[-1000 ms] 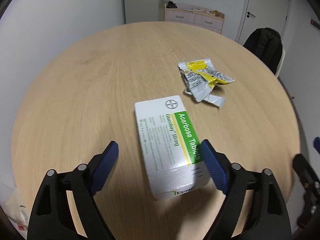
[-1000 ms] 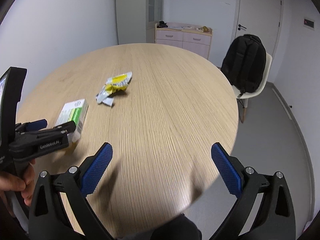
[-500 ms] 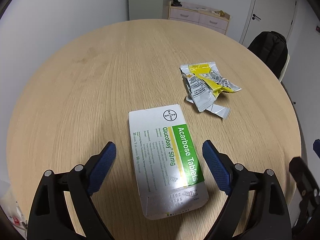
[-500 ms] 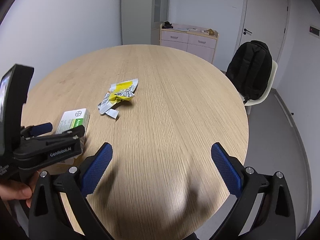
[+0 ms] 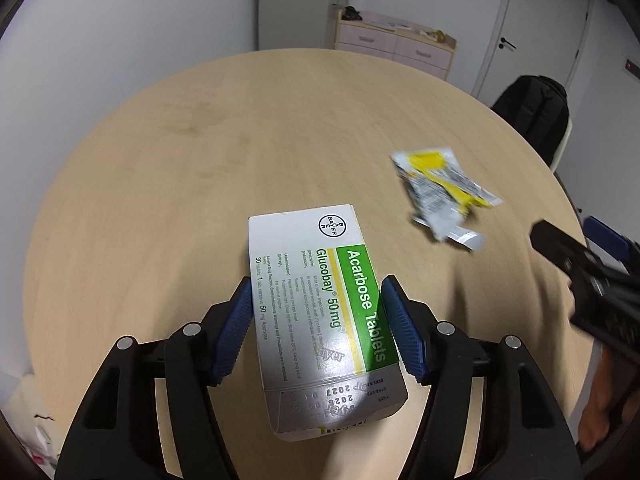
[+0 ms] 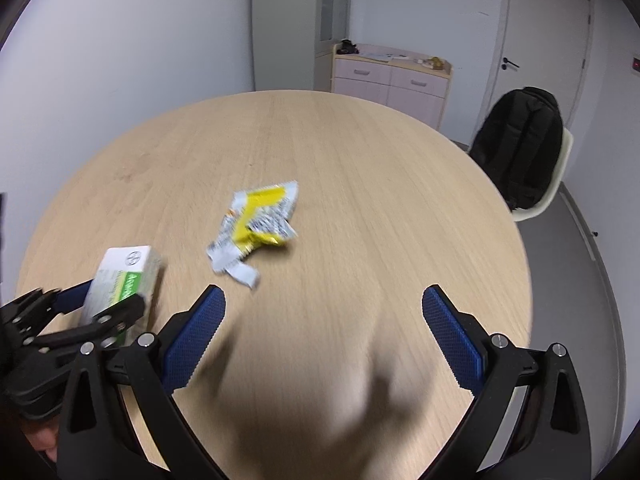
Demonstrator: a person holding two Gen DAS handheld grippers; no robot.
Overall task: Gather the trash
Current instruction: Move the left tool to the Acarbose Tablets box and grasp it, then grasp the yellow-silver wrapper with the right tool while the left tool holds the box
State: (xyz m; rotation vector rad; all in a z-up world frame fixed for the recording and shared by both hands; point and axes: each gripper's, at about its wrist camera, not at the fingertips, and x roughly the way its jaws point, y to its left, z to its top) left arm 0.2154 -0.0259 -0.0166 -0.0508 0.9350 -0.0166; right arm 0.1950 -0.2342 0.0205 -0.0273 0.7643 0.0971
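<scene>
A white and green medicine box lies lengthwise between the blue pads of my left gripper. The jaws are closing and the pads meet both long sides of the box. The right wrist view shows the same box at lower left, in the left gripper. A crumpled yellow and silver wrapper lies on the round wooden table, just ahead and left of my right gripper, which is open and empty. In the left wrist view, the wrapper sits right of the box, and the right gripper enters at the right edge.
A black backpack rests on a pale chair past the table's right edge. A pink drawer unit stands against the far wall beside a white door. A person's hand shows at lower right in the left wrist view.
My left gripper slid forward along the box and its jaws narrowed from wide apart onto the box's sides. My right gripper moved toward the wrapper, which now sits nearer its fingers.
</scene>
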